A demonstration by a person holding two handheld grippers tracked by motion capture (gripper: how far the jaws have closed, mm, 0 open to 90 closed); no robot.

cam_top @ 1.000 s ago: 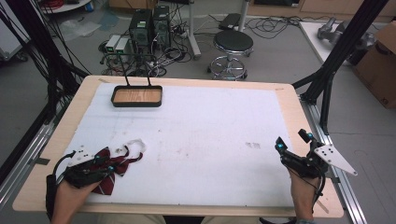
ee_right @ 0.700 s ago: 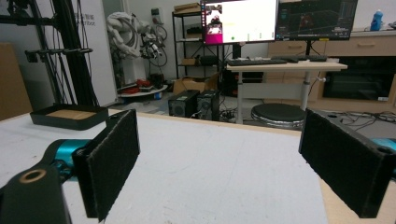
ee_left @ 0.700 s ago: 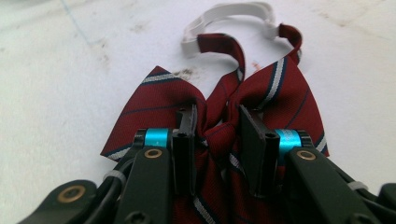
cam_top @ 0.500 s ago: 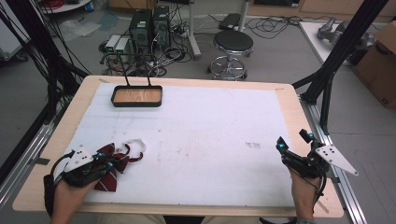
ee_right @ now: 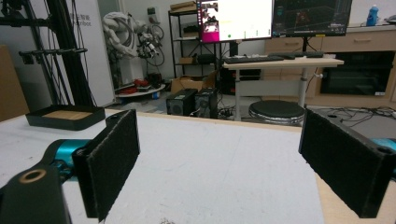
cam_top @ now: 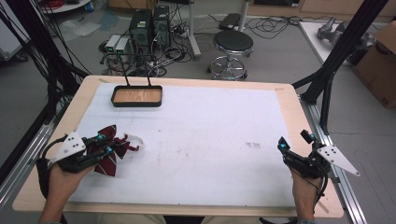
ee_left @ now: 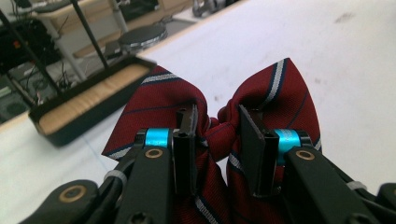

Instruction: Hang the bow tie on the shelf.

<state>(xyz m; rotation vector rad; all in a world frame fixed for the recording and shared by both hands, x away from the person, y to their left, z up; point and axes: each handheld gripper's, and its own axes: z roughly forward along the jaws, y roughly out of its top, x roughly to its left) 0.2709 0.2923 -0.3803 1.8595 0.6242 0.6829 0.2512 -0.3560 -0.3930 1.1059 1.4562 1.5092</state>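
White sheeting covers the table (cam_top: 210,140) almost to its wooden border, and that bare sheet spreads wide ahead of both my grippers, with a few faint smudges near the middle. Beyond the far edge the floor holds a round stool (cam_top: 232,45) and computer towers (cam_top: 149,25), well apart from anything I hold. Far ahead of my left gripper (cam_top: 103,144), close to the far edge of the sheet, sits a black tray (cam_top: 137,96) with a wood-coloured floor and a thin wire handle standing up from its back wall; from my right gripper's view it lies ahead and off to the left. My right gripper (cam_top: 294,142) hovers near the table's right border, its jaws spread wide with nothing between them, open sheet in front and the wooden edge just beside it. My left gripper is near the left edge of the sheet, jaws drawn in narrowly around the knot of a dark red bow tie (ee_left: 261,100) with blue and pale stripes, its two wings fanning out ahead of the jaws; whether the pads actually press the knot I cannot tell. Just past the tie, a white strap (cam_top: 135,138) curls on the sheet.
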